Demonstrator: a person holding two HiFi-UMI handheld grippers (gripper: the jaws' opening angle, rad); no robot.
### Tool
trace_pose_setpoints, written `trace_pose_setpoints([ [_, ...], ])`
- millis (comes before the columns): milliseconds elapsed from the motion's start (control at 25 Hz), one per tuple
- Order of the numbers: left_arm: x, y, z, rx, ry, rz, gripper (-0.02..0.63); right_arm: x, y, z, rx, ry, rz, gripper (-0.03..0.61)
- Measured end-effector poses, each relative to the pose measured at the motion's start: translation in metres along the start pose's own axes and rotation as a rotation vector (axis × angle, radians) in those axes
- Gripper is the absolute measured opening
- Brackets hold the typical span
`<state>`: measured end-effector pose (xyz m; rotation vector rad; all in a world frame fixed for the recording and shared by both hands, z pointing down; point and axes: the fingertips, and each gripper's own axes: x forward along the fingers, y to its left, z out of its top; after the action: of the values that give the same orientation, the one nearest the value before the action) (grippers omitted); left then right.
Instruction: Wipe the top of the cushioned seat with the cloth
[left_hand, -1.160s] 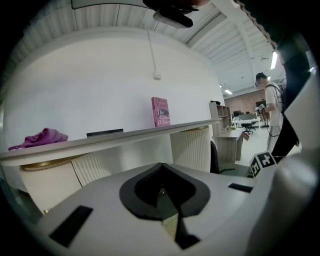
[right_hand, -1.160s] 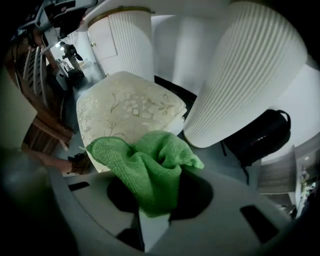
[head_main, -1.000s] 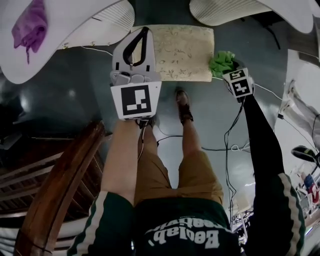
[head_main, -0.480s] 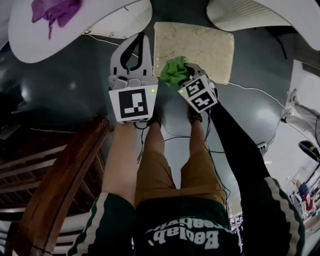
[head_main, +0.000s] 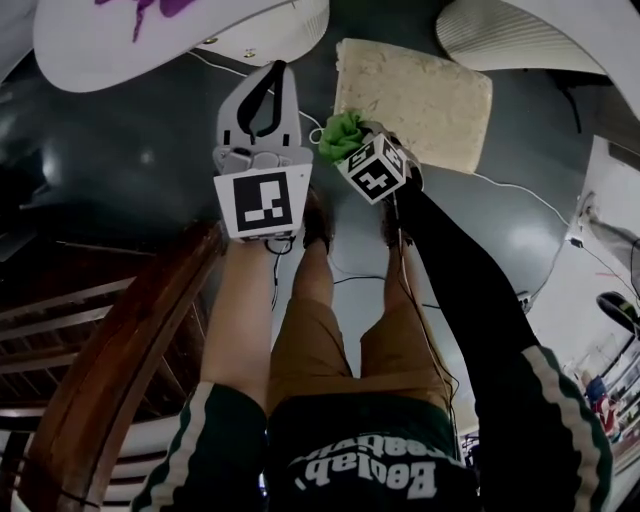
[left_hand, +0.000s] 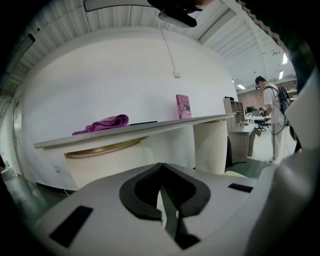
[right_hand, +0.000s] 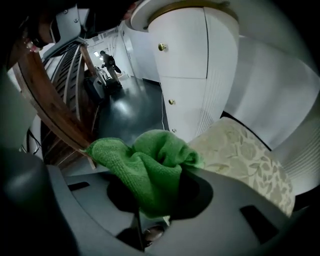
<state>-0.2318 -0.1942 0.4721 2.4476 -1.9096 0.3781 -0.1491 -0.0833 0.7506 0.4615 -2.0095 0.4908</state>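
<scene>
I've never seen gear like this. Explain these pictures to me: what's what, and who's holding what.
A person stands holding a hand-held gripper in each hand. One picture comes from a camera on their head, looking down at their legs; the other two ride on the grippers. The left gripper is shut and empty, pointed at a white table with a purple cloth. The right gripper is clamped on a green cloth, next to the patterned cushioned seat.

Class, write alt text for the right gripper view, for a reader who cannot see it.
The right gripper is shut on a bunched green cloth. Beyond it to the right is a pale leaf-patterned seat, with a white cabinet behind and a wooden rail at left.
</scene>
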Motion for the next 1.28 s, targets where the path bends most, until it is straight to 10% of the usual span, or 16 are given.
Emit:
trace_pose_setpoints([
  [1000,0.052,-0.207,0.046,0.022,-0.054,-0.147,0.015,-0.132,-0.151,-0.223,0.151,0.005,-0.164,0.101],
  [1280,0.056,-0.243,0.049,0.032,-0.047,-0.182,0.015,-0.153,-0.189,-0.298,0.364,0.138,-0.244,0.095],
])
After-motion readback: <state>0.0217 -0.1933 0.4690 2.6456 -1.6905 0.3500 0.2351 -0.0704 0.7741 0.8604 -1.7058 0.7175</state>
